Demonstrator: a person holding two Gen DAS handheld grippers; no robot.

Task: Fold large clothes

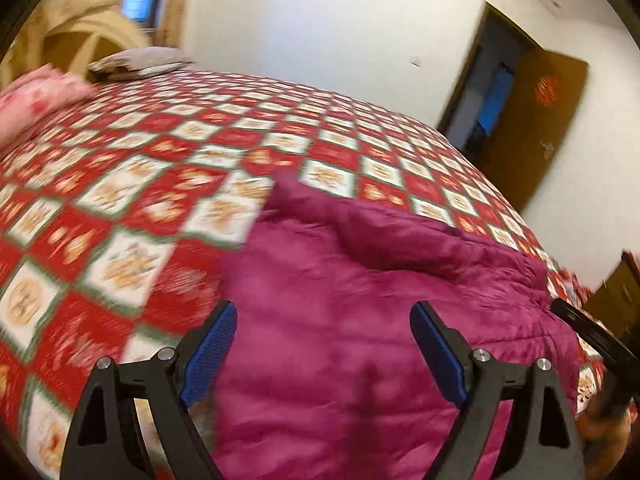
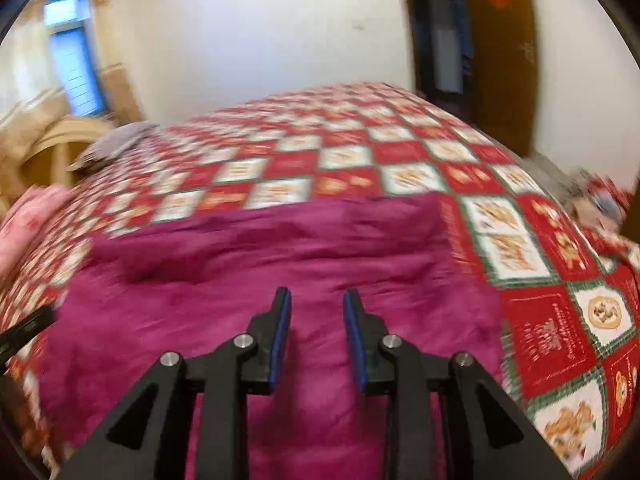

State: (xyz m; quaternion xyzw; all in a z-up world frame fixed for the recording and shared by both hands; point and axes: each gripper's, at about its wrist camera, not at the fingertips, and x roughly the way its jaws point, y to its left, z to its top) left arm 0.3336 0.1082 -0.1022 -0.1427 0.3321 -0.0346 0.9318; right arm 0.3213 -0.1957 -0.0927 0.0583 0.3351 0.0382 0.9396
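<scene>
A magenta padded jacket (image 2: 280, 264) lies on the bed, spread over a red and white checkered bedcover (image 2: 552, 320), near the bed's front edge. The left claw (image 1: 324, 320) is above the jacket with its jaws wide apart and nothing between them. The right claw (image 2: 316, 308) is also above the jacket; its jaws stand narrow but parted, and they grip nothing.

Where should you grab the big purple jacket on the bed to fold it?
Probably by the puffy jacket's far edge, near a corner such as the one at the right. The jacket lies flat on the checkered bedspread, so that raised rim is a thin part the tool could pinch. Come from above, reaching forward over the near side.
</scene>
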